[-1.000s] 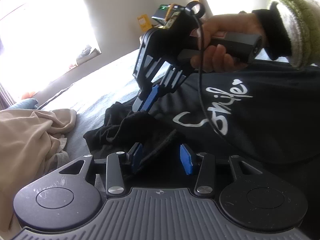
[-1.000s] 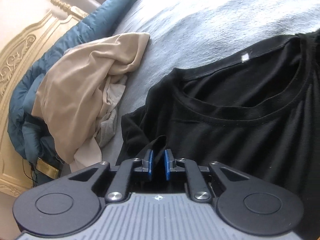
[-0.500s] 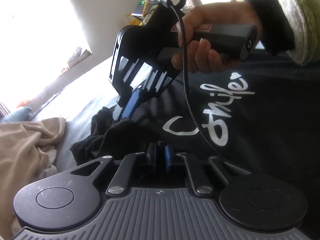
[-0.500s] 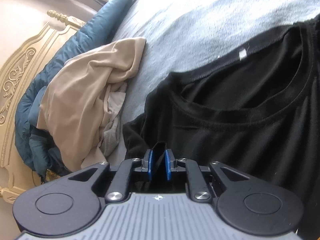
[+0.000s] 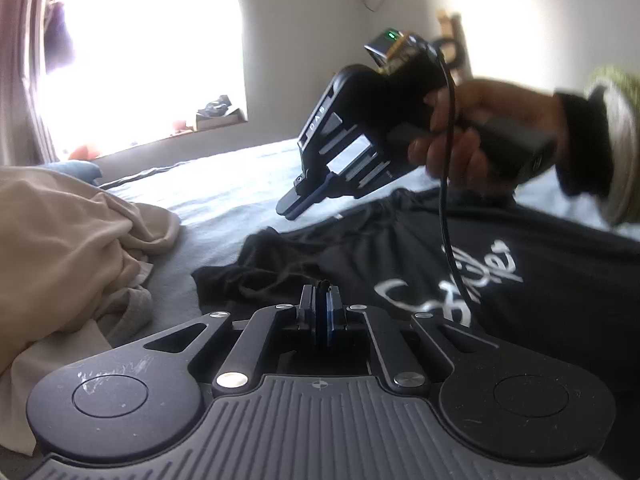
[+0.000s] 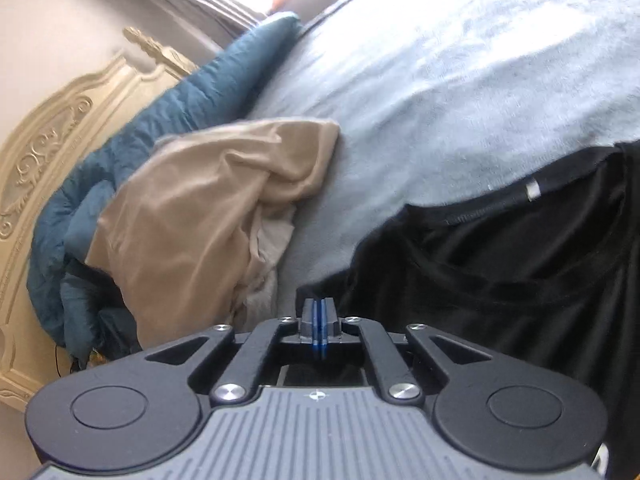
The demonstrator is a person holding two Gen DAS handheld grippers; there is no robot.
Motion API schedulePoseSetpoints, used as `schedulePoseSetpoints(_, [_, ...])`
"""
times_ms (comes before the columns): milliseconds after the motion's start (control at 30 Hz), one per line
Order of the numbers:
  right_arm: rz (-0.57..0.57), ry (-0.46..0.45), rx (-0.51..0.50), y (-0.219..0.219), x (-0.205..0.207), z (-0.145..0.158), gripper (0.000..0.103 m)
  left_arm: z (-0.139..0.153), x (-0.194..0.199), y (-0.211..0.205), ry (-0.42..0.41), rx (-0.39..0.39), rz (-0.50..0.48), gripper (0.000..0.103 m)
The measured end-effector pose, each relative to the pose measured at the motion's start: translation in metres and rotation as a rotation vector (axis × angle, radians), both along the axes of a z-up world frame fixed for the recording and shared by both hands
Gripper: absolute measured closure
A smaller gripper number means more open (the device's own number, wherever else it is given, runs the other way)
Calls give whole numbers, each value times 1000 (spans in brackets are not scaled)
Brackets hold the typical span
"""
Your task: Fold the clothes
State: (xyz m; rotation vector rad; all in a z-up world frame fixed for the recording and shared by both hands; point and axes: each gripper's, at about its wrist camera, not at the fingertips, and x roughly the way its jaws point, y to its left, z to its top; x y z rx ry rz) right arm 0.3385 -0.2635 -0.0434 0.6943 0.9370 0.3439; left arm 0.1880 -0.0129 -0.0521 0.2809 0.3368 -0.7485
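While the black T-shirt (image 5: 400, 248) lies spread on the bed cover (image 6: 440, 80), near the headboard edge, its sleeve end is pinched.
A tuft of black cloth is clamped in the closed left gripper (image 5: 322, 300). The right gripper (image 6: 319, 312), whose jaws have just been closing, is shut with nothing seen between them. The shoulder should be re-gripped so both points are lifted together. Only the left wrist view shows the right gripper raised clear of the shirt; only the right shows the collar.
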Motion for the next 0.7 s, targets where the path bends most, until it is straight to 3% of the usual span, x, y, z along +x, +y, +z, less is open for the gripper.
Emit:
schedulePoseSetpoints(67, [-6, 62, -25, -5, -5, -5, 70, -5, -1, -5, -7, 24, -13, 100])
schedulePoseSetpoints(100, [-11, 82, -38, -7, -8, -8, 65, -7, -1, -6, -7, 30, -16, 100])
schedulePoseSetpoints(200, [-23, 137, -52, -14, -11, -20, 62, -10, -5, -7, -9, 44, -19, 100])
schedulePoseSetpoints(567, [20, 145, -47, -5, 0, -40, 65, -16, -7, -4, -13, 62, -11, 100])
schedulePoseSetpoints(633, [34, 151, -64, 0, 0, -43, 73, -17, -9, -5, -22, 65, -11, 100])
schedulePoseSetpoints(700, [49, 131, -87, 6, -1, -42, 92, -16, -11, -5, -41, 65, -5, 100])
